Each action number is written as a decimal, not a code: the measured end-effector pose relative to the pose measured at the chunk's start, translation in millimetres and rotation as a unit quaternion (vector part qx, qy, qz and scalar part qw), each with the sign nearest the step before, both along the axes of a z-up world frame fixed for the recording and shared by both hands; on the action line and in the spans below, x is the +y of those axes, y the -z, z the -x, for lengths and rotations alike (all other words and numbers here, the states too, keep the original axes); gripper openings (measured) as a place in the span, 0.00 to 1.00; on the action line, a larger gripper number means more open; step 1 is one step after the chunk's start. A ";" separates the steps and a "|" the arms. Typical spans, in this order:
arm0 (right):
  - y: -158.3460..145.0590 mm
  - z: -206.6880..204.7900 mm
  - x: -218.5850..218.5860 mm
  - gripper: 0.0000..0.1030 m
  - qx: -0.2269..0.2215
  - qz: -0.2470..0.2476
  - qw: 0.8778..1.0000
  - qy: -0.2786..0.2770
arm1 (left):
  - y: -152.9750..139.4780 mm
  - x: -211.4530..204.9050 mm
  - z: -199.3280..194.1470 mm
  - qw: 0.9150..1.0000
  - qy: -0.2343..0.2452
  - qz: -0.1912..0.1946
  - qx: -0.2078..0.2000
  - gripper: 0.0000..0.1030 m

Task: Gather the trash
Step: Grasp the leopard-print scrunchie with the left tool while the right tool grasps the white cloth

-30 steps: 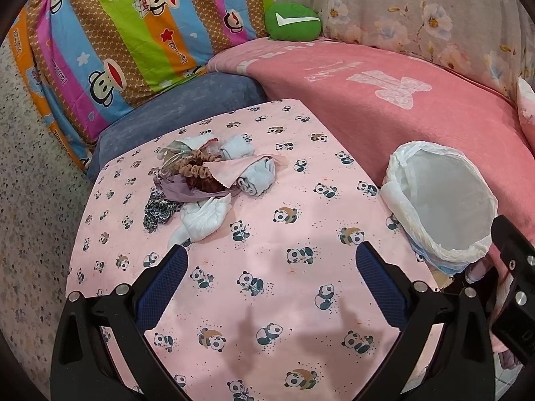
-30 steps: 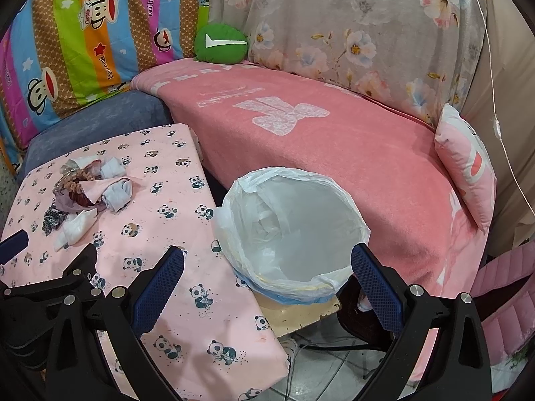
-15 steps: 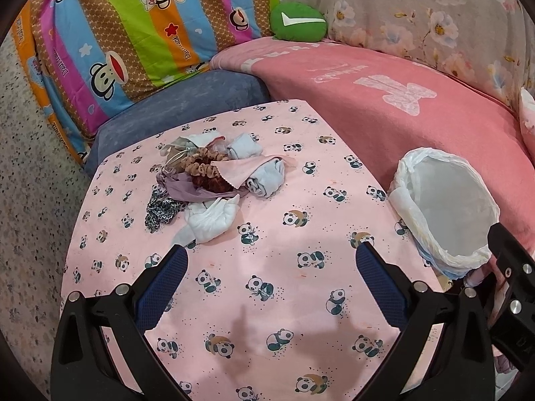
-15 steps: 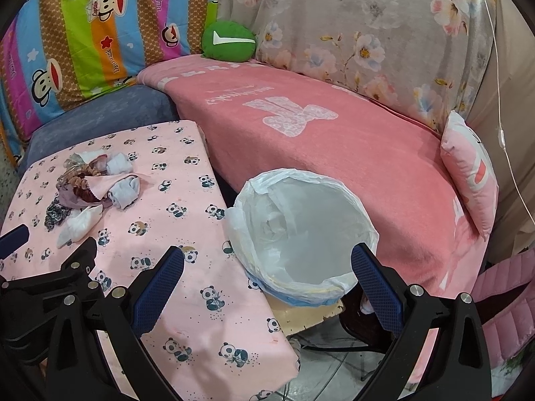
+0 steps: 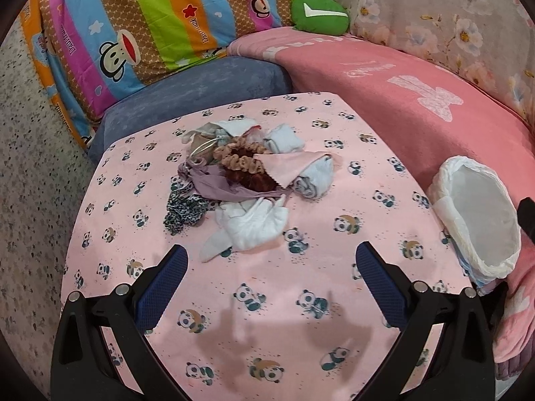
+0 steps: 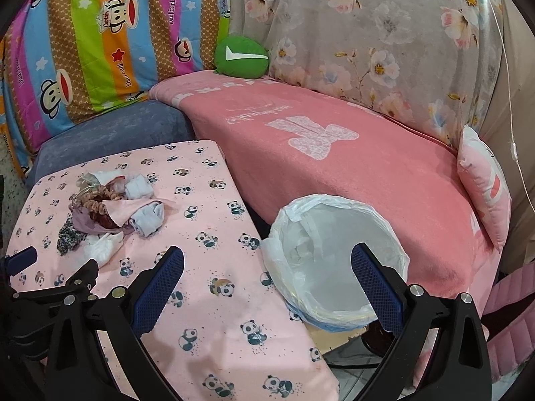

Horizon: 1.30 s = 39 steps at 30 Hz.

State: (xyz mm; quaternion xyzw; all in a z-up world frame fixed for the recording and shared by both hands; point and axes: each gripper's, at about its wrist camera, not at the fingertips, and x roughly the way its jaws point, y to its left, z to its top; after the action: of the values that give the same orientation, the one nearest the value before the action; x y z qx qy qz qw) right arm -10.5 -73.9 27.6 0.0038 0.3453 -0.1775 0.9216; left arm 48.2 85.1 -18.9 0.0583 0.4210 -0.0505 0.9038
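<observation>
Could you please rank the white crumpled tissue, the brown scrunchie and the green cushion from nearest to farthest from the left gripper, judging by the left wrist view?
From the left gripper:
1. White crumpled tissue, just ahead on the table's near side.
2. Brown scrunchie, mid-pile, farther back.
3. Green cushion, far back on the sofa.

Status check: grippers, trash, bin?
Left gripper and right gripper open, empty. Trash pile untouched on table. Lined bin open, nothing blocking.
</observation>
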 end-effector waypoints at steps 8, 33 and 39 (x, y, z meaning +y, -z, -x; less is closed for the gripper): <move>16.8 -36.8 37.7 0.95 0.004 -0.014 0.999 -0.036 | 29.6 72.0 -43.6 0.998 -0.060 -0.009 0.014 0.93; 118.5 -149.0 148.1 0.60 0.105 -0.110 0.978 -0.143 | 95.4 139.6 -123.7 0.989 0.009 0.115 0.093 0.52; 140.4 -153.6 152.1 0.20 0.140 -0.155 0.964 -0.166 | 93.7 135.2 -113.0 0.987 0.030 0.127 0.094 0.17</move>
State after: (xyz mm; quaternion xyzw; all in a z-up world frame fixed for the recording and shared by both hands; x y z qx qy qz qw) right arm 143.2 78.2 -112.8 0.0646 0.4896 0.0352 0.8688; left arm 161.2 220.3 -112.5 -0.0493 0.4925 -0.1358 0.8582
